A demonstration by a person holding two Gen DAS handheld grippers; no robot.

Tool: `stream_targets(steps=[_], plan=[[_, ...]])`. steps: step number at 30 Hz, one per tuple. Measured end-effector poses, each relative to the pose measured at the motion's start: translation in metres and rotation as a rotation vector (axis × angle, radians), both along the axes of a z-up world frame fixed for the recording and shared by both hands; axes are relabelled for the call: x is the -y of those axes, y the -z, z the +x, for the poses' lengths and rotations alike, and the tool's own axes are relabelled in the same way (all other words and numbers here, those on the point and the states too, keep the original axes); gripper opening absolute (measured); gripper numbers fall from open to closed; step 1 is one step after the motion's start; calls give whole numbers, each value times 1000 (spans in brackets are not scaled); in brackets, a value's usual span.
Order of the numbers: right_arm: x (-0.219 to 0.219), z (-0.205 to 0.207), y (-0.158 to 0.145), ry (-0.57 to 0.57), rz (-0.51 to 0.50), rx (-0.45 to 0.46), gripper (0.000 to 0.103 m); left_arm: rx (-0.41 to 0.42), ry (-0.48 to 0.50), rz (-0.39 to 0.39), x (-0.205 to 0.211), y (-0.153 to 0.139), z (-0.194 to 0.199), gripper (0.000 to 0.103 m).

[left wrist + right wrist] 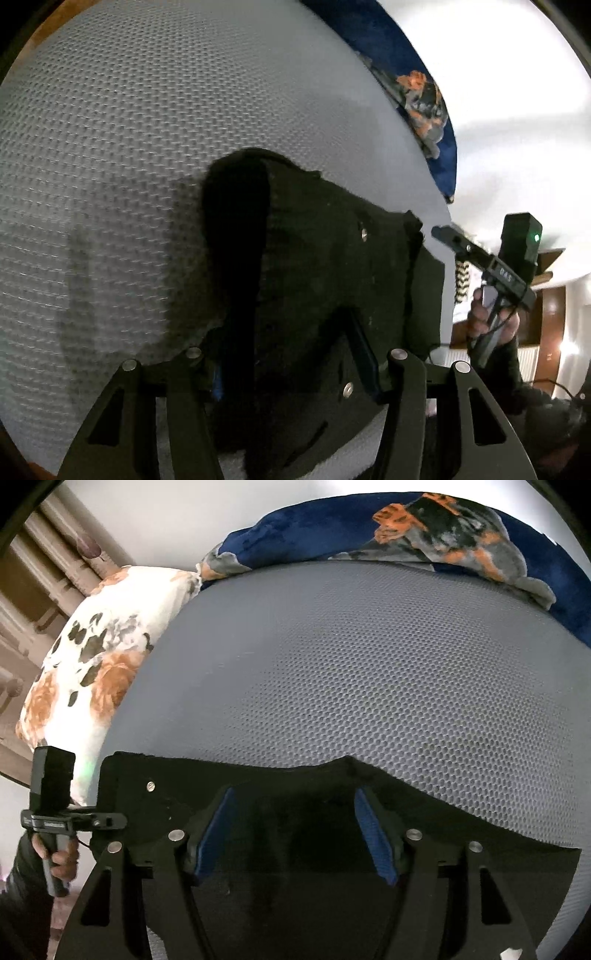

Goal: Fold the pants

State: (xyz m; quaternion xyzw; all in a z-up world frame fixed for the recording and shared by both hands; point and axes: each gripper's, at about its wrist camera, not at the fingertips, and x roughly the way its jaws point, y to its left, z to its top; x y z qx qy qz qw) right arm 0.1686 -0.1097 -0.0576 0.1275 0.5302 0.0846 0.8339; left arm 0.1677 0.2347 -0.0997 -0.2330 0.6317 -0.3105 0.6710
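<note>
The black pants (314, 266) lie bunched on the grey mesh mattress (129, 147). In the left wrist view the cloth covers my left gripper (288, 354); its jaws stand wide apart with cloth draped between them, one blue pad (365, 350) showing. The right gripper (448, 234) shows at the right edge of the pants, held by a hand. In the right wrist view the pants (295, 849) spread flat under my right gripper (295, 827), whose blue pads (373, 830) stand wide apart above the cloth. The left gripper (114, 819) sits at the pants' left edge.
A blue blanket with an orange and grey print (443, 535) lies along the far side of the mattress (369, 664). A white floral pillow (96, 657) lies at the left. A radiator (48, 572) stands by the wall. A wooden door (554, 317) is at the right.
</note>
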Motion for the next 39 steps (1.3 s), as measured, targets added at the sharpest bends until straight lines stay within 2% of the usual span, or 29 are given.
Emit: stream_targets(steps=[1,5,6,8,14,16,21,27,31,35,37,39], plan=[[0,-2,-1,-3,-2,3,65,15,-22,21,9,1,1,40],[9,-13,-15,-16,-43,36,65,108,-93,141,22,-14,-15,30],[13,-16,-19,-17,-59,49,65,135,-105,191,30,-24,-20,29],[23,-25,-31,-19,-94,82,65,168,-123,236,41,-41,-26,23],[64,-58,-51,15,-97,135,67,218,-190,214,80,-97,-47,21],[79,-71,-54,30,-88,150,67,218,-208,184,101,-114,-52,21],[120,-104,-55,94,-59,170,67,270,-164,181,173,-140,-62,21],[169,-137,-43,187,-26,145,68,301,-55,199,265,-128,-64,21],[189,-153,-34,234,3,124,68,341,23,302,320,-106,-60,22],[198,-164,-26,249,10,105,68,398,86,368,339,-87,-67,26],[200,-164,-23,254,15,96,68,419,107,360,344,-84,-68,29],[202,-164,-22,251,24,93,68,419,113,337,344,-86,-71,37]])
